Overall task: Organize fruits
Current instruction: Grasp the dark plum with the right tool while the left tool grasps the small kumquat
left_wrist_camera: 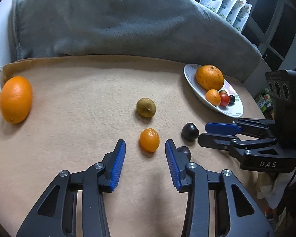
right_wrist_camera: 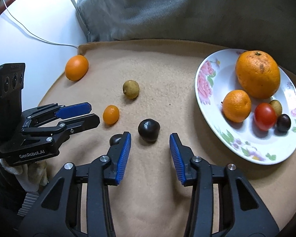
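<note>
On the tan cloth lie a big orange [left_wrist_camera: 15,99] [right_wrist_camera: 76,67], a brownish-green fruit [left_wrist_camera: 146,107] [right_wrist_camera: 130,89], a small orange [left_wrist_camera: 149,139] [right_wrist_camera: 111,114] and a dark round fruit [left_wrist_camera: 190,131] [right_wrist_camera: 149,129]. A second, smaller dark fruit [left_wrist_camera: 184,152] [right_wrist_camera: 115,139] is partly hidden behind a finger in each view. My left gripper [left_wrist_camera: 145,145] [right_wrist_camera: 93,112] is open, with the small orange just ahead of its tips and untouched. My right gripper [right_wrist_camera: 150,136] [left_wrist_camera: 204,133] is open, the dark round fruit at its tips. The flowered plate [left_wrist_camera: 189,75] [right_wrist_camera: 205,75] at the right holds several fruits.
A grey blanket [left_wrist_camera: 108,19] [right_wrist_camera: 187,9] is heaped along the back of the cloth. A white cable [right_wrist_camera: 29,33] runs over the white surface at the left. Printed packets [left_wrist_camera: 227,2] stand at the back right. A gloved hand [right_wrist_camera: 29,175] holds the left gripper.
</note>
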A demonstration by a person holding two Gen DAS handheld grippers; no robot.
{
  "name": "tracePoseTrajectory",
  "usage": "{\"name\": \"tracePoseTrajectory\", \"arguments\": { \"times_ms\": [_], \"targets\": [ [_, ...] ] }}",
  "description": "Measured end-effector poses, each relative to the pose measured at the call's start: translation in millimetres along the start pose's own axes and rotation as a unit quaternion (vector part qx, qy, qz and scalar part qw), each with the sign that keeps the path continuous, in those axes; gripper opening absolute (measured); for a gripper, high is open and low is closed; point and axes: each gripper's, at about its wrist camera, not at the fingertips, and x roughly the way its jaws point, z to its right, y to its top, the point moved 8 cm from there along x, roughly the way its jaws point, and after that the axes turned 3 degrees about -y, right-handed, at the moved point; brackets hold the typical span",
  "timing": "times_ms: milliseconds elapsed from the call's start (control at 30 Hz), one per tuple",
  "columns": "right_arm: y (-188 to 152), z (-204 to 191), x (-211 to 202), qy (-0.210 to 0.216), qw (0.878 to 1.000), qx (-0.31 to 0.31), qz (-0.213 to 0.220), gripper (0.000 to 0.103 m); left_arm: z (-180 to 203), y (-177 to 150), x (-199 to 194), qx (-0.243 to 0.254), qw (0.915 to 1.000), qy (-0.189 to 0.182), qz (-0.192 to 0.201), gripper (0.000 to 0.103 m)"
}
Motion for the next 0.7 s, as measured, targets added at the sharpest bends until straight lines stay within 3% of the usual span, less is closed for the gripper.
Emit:
{"name": "tracePoseTrajectory", "arguments": {
  "times_ms": [500, 700],
  "targets": [
    [5, 0, 17, 0.001, 1.0, -0.013, -0.008, 0.036, 1, 1, 23, -0.007, 0.9996, -0.013, -0.025, 0.036],
    [2, -5, 26, 0.002, 1.0, -0.029, -0.009, 0.03, -2, 1, 26, -0.013, 0.9995, -0.012, -0.028, 0.025]
  ]
}}
